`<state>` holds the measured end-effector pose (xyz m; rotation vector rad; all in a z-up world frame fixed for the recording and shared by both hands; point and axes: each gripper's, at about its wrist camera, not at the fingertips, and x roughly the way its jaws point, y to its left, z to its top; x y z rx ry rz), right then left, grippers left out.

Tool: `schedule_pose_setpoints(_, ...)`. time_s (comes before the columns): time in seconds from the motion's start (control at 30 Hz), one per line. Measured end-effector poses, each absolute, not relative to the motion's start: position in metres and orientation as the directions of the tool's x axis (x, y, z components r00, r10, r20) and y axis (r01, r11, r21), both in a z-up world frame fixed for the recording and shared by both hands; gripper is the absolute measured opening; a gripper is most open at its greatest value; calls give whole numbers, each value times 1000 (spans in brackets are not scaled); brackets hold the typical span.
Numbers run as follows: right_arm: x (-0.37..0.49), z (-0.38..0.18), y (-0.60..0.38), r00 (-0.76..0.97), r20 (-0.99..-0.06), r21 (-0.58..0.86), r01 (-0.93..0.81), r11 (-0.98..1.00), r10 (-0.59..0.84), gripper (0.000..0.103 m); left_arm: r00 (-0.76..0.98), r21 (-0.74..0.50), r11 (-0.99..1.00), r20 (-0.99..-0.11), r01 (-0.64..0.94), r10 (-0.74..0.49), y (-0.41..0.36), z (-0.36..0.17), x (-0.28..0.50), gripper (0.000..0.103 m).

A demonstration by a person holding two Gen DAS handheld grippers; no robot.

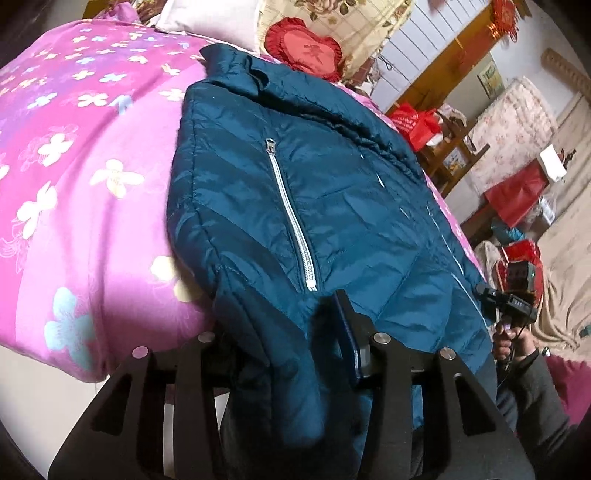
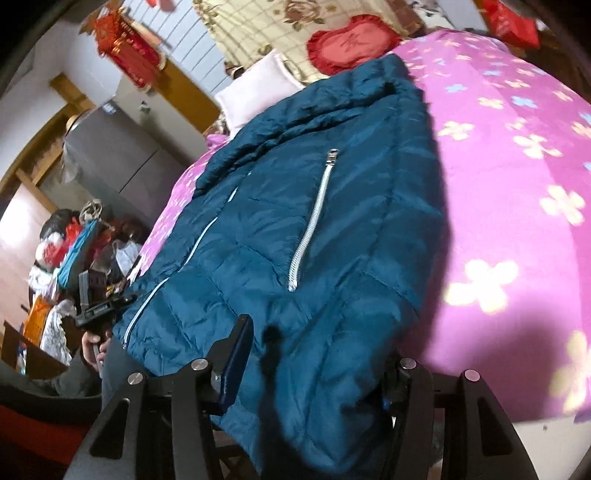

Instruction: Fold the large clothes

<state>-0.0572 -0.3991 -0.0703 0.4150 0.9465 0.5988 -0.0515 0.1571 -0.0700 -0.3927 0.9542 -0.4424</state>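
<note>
A teal quilted jacket [image 1: 332, 192] lies front up on a pink flowered bedcover [image 1: 74, 166], its collar at the far end and a silver pocket zip [image 1: 291, 218] running down it. My left gripper [image 1: 280, 325] is at the near hem, shut on bunched fabric that fills the gap and covers its left finger. In the right wrist view the jacket [image 2: 314, 206] spreads the same way. My right gripper [image 2: 317, 343] is shut on the hem at the other corner, its right finger mostly hidden by cloth. Each view shows the other gripper [image 1: 511, 301] [image 2: 99, 306] beside the jacket, in a hand.
A red heart cushion [image 1: 303, 48] and a pale pillow [image 1: 207, 18] lie at the head of the bed. Red bags [image 1: 417, 122] and a draped sofa [image 1: 517, 125] stand beside the bed. A grey cabinet [image 2: 114, 155] and piled clutter [image 2: 70, 236] are on the other side.
</note>
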Motion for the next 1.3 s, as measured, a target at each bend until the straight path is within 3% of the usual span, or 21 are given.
schedule_pose_setpoints(0.23, -58, -66, -388, 476, -677, 495, -269, 826, 561, 50, 525, -417, 893, -728, 170, -440, 146, -65, -55, 41)
schedule_pose_setpoints(0.33, -62, -62, -379, 485, -718, 420, -270, 867, 499, 50, 543, -302, 942, -771, 147, -332, 132, -62, -58, 42)
schedule_pose_setpoints(0.53, -62, -60, -364, 492, -765, 322, -268, 908, 416, 57, 576, -175, 976, -788, 127, -216, 115, -66, -62, 48)
schedule_pose_setpoints(0.8, -69, -62, -366, 536, -741, 309, -262, 914, 404, 57, 590, -250, 961, -761, 114, -268, 124, -67, -63, 50)
schedule_pose_setpoints(0.93, -69, -60, -360, 520, -759, 268, -298, 916, 392, 38, 595, -310, 946, -744, 94, -303, 131, -66, -64, 50)
schedule_pose_setpoints(1.0, -71, -57, -361, 530, -750, 269, -302, 915, 396, 34, 585, -342, 936, -745, 79, -321, 135, -66, -63, 49)
schedule_pose_setpoints(1.07, -73, -54, -361, 544, -741, 262, -304, 916, 393, 28, 574, -336, 940, -759, 59, -308, 137, -64, -61, 20)
schedule_pose_setpoints(1.17, -82, -41, -357, 584, -700, 261, -324, 909, 410, 22, 570, -397, 917, -746, 33, -343, 150, -61, -58, 11)
schedule_pose_setpoints(1.3, -95, -23, -352, 636, -633, 293, -333, 896, 443, 19, 618, -418, 908, -709, 19, -340, 169, -42, -59, 8)
